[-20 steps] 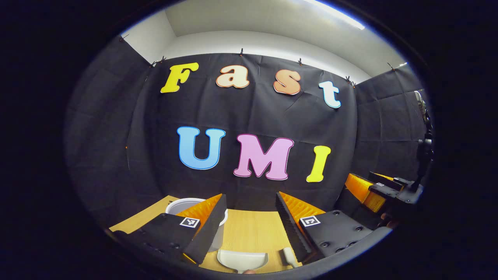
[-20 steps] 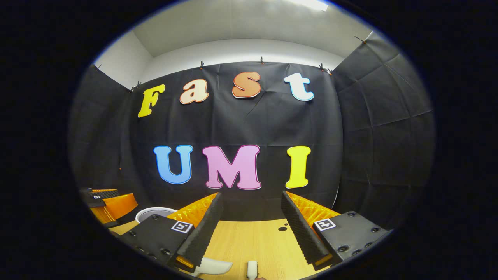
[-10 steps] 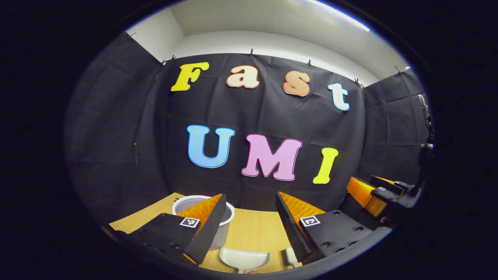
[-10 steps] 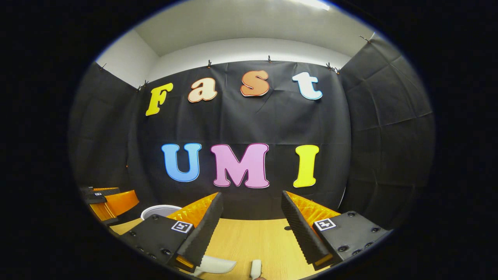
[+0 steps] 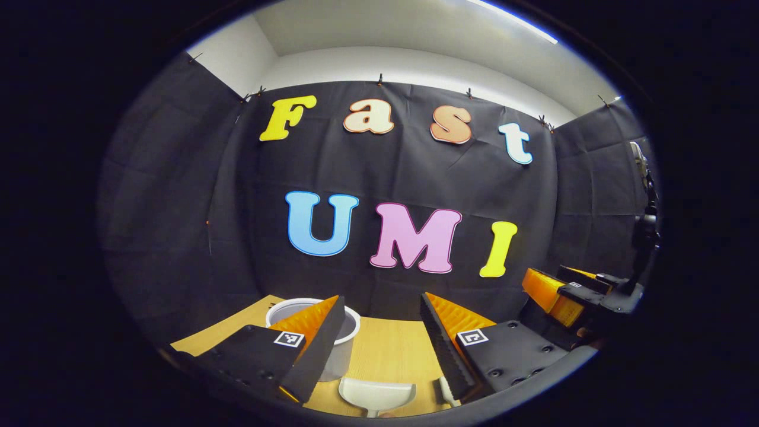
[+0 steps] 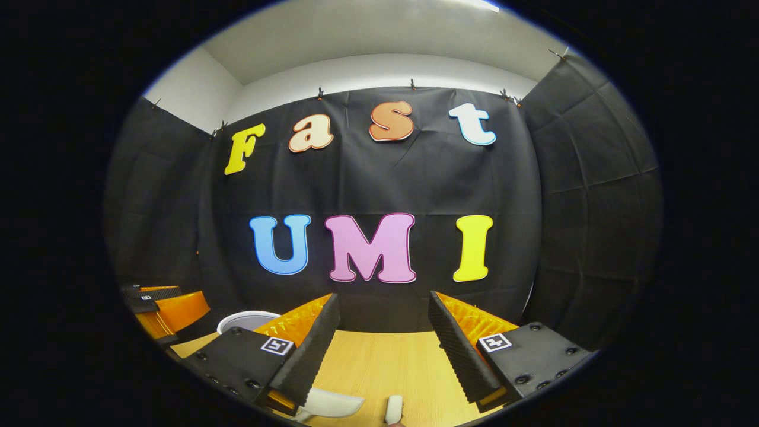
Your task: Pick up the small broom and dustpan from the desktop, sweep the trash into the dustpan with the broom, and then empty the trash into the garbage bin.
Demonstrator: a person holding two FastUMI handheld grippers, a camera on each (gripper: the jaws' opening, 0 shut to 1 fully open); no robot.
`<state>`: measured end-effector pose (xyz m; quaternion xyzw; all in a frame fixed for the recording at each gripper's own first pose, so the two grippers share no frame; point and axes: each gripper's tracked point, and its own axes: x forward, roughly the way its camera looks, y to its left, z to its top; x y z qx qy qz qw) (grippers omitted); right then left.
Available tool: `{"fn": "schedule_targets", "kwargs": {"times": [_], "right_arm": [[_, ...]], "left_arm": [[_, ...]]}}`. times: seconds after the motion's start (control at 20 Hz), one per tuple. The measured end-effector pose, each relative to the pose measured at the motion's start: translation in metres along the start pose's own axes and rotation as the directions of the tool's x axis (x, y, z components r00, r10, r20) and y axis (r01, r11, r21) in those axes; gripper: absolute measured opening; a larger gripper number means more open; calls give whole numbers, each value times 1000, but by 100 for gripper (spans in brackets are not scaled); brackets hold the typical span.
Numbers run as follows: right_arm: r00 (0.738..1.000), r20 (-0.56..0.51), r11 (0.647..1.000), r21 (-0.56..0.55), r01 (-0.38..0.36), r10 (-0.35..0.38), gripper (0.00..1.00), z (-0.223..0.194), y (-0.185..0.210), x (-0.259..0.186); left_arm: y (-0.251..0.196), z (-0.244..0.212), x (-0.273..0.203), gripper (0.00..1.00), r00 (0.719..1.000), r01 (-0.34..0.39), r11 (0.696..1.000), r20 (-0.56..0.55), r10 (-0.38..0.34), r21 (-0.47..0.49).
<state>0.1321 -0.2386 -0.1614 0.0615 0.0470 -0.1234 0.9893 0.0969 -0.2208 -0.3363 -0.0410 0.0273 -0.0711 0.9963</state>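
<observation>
Two grippers are held above a wooden desktop [image 5: 385,350], each with its fingers spread apart and nothing between them. In the left gripper view, the left gripper [image 5: 379,320] is seen with a white garbage bin [image 5: 347,338] standing behind its left finger and partly hidden by it. The white dustpan [image 5: 376,396] lies on the desktop below the gap between the fingers, nearer the left finger than the right. Just beside the inner edge of the right finger, a white end of the broom [image 5: 446,392] is seen, mostly covered by that finger. Farther right, the right gripper [image 5: 569,290] is seen from the side, well apart from these things.

In the right gripper view, the left gripper [image 6: 157,305] is seen at far left, with the garbage bin [image 6: 246,322] between it and the right gripper [image 6: 382,323]. The dustpan [image 6: 329,404] lies under the tip of the right gripper's left finger, and the broom [image 6: 394,409] lies below the open gap, near its middle.
</observation>
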Motion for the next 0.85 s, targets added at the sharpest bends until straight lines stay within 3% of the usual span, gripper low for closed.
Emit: {"fn": "schedule_targets", "kwargs": {"times": [0.15, 0.2, 0.25, 0.4, 0.45, 0.5, 0.55, 0.7, 0.75, 0.8, 0.85], "right_arm": [[1000, -12, 1000, -6, -14, 14, 90, -5, 4, 3], [1000, -12, 1000, -3, -18, 18, 97, -4, 5, 4], [1000, -13, 1000, 1, -22, 22, 90, -4, 5, 5], [1000, -25, 1000, -15, -14, 14, 90, -6, -3, 5], [1000, -19, 1000, -16, -12, 12, 97, -3, -5, 5], [1000, -17, 1000, -14, -11, 11, 90, -3, -5, 5], [1000, -19, 1000, -10, -11, 11, 97, -4, -5, 6], [998, -46, 999, 4, -31, 32, 97, -11, 1, 5], [998, -51, 999, 2, -39, 39, 90, -14, 3, 4], [998, -51, 999, -7, -44, 44, 97, -13, 3, 2], [998, -42, 999, -20, -43, 42, 97, -10, 3, 1]], "left_arm": [[-5, 3, 0, 76, 1000, 6, 998, 7, -6, 56], [-7, 5, 0, 76, 1000, 12, 998, 13, -13, 67], [-10, 7, 1, 76, 1000, 21, 997, 16, -22, 73], [-16, 5, 1, 75, 999, 36, 997, 1, -36, 64], [-17, 7, 2, 75, 999, 38, 997, 0, -38, 65], [-17, 7, 3, 76, 999, 37, 997, 1, -37, 70], [-17, 6, 3, 76, 999, 35, 997, 2, -35, 75], [-18, 4, 4, 76, 999, 36, 997, -7, -35, 71], [-19, 3, 5, 76, 999, 36, 996, -12, -36, 78], [-19, 3, 5, 76, 1000, 29, 994, -12, -28, 104], [-16, 4, 7, 76, 1000, 14, 990, -8, -13, 139]]}}
